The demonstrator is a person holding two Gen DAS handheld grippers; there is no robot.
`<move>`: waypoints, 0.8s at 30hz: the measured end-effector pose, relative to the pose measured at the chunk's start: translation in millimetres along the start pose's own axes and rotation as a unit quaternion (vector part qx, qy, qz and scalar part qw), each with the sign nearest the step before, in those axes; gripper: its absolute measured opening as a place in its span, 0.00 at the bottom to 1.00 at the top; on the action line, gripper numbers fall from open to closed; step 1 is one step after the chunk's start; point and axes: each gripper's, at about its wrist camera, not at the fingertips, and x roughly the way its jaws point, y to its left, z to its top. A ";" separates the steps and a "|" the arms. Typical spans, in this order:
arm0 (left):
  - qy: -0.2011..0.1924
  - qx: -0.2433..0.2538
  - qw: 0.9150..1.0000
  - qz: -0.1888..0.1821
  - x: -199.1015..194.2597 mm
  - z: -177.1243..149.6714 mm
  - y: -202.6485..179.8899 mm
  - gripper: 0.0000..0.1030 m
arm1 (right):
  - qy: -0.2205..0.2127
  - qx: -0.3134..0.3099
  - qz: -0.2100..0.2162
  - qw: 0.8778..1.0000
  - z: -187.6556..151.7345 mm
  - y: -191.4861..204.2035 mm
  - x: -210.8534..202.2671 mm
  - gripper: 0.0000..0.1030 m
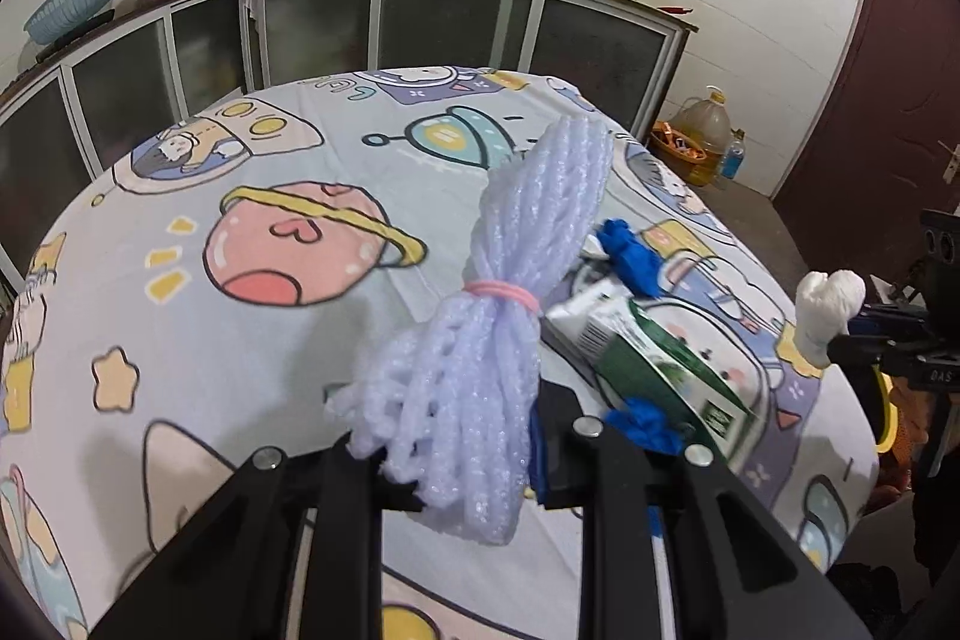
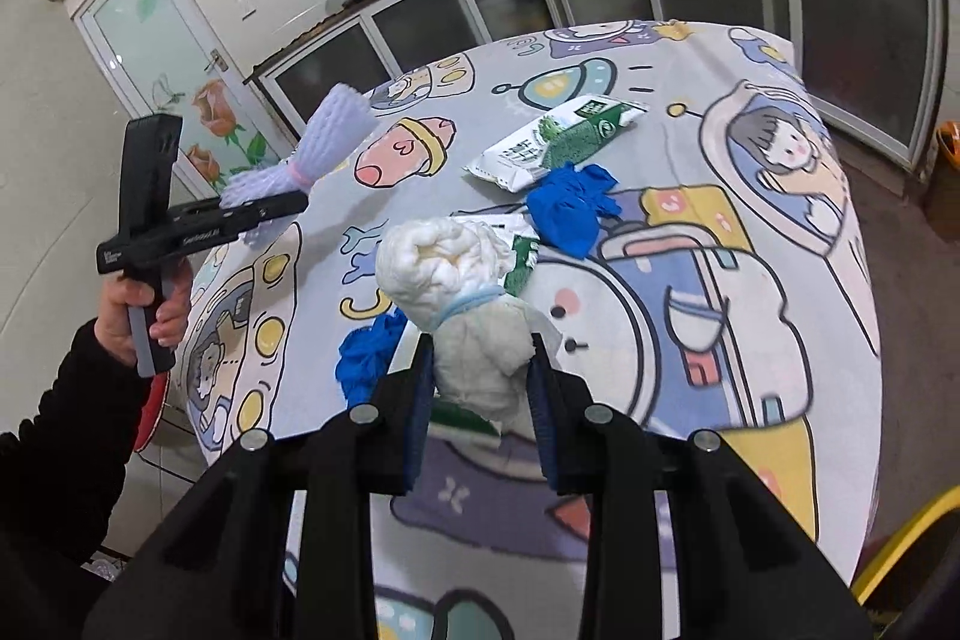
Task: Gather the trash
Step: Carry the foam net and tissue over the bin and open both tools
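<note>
My left gripper is shut on a bundle of white foam netting tied with a pink band, lifted above the table. From the right wrist view the same netting shows in that gripper at the far left. My right gripper is shut on a wad of white tissue bound with a blue band; this tissue wad also appears at the right of the left wrist view. On the table lie a green-and-white wrapper, a blue glove and another blue scrap.
A round table with a cartoon-print cloth fills both views. Kitchen cabinets run behind it with basins, flasks and a microwave on top. An oil jug stands on the floor by a dark red door. A person's hand grips the left tool.
</note>
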 end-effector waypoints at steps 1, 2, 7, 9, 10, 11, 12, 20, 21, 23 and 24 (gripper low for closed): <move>0.000 0.001 1.000 -0.001 -2.2 -4.2 -4.5 0.20 | 0.000 0.000 0.000 1.000 0.0 0.0 0.0 0.28; -0.001 0.002 1.000 -0.003 -4.2 -8.0 -8.6 0.20 | -0.001 0.001 -0.001 1.000 -3.9 -0.2 -4.0 0.28; 0.003 0.004 1.000 -0.016 -8.7 -23.8 -27.4 0.20 | -0.004 0.013 -0.006 1.000 -19.4 -7.7 -17.6 0.28; 0.004 0.011 1.000 -0.018 -10.5 -29.8 -37.2 0.20 | -0.006 0.017 -0.007 1.000 -25.9 -10.4 -23.3 0.28; 0.005 0.012 1.000 -0.022 -10.8 -31.7 -41.1 0.20 | -0.006 0.019 -0.008 1.000 -28.4 -11.8 -25.6 0.28; 0.007 0.014 1.000 -0.026 -11.1 -33.6 -45.8 0.20 | -0.007 0.022 -0.010 1.000 -31.6 -13.9 -28.6 0.28; 0.008 0.017 0.999 -0.027 -11.1 -34.3 -50.5 0.20 | -0.008 0.024 -0.011 1.000 -33.7 -15.5 -31.0 0.28; 0.005 0.046 0.997 -0.055 -13.9 -31.2 -94.8 0.21 | -0.021 0.050 -0.027 0.998 -51.7 -36.3 -54.0 0.28; 0.005 0.050 0.997 -0.057 -13.2 -30.4 -99.6 0.21 | -0.022 0.053 -0.030 0.998 -53.7 -39.1 -57.1 0.28; 0.004 0.058 0.996 -0.068 -10.3 -26.9 -114.1 0.21 | -0.027 0.058 -0.037 0.997 -57.7 -44.4 -64.6 0.28; 0.004 0.062 0.996 -0.071 -8.7 -25.2 -121.2 0.21 | -0.029 0.060 -0.038 0.997 -59.2 -46.2 -67.5 0.28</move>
